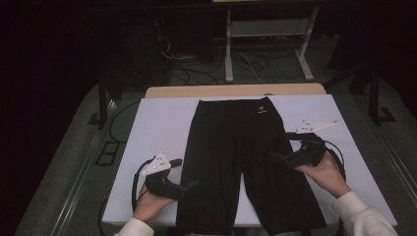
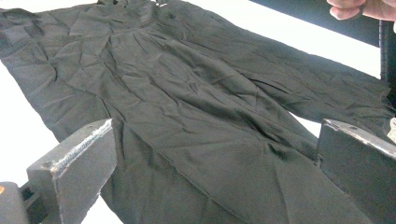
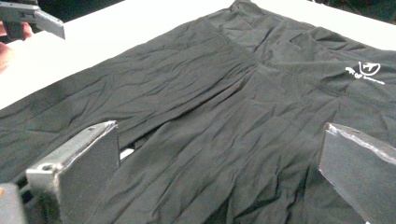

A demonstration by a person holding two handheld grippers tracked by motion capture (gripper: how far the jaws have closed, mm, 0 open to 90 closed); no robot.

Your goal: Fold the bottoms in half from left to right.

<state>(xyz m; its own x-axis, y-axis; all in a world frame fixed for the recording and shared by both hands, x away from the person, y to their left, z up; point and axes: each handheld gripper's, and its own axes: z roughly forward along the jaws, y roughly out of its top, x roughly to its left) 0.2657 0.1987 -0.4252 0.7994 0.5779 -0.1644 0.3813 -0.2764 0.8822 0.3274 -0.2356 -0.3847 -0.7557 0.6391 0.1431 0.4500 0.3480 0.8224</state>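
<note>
Near waistband, small white logo (image 3: 365, 71) on black leggings (image 1: 243, 147), lettering unreadable

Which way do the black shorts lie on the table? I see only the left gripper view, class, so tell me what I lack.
Observer: In the high view the black shorts lie flat, waistband at the table's far side, both legs towards the person.
Operator: Any marking on them?
Observer: A small white logo sits near the waistband.
Operator: Where is the right gripper?
Observer: The right gripper is at the outer edge of the person's right-hand leg, jaws wide apart.
Operator: And the left gripper?
Observer: The left gripper points at the opposite leg's outer edge, also open.
</note>
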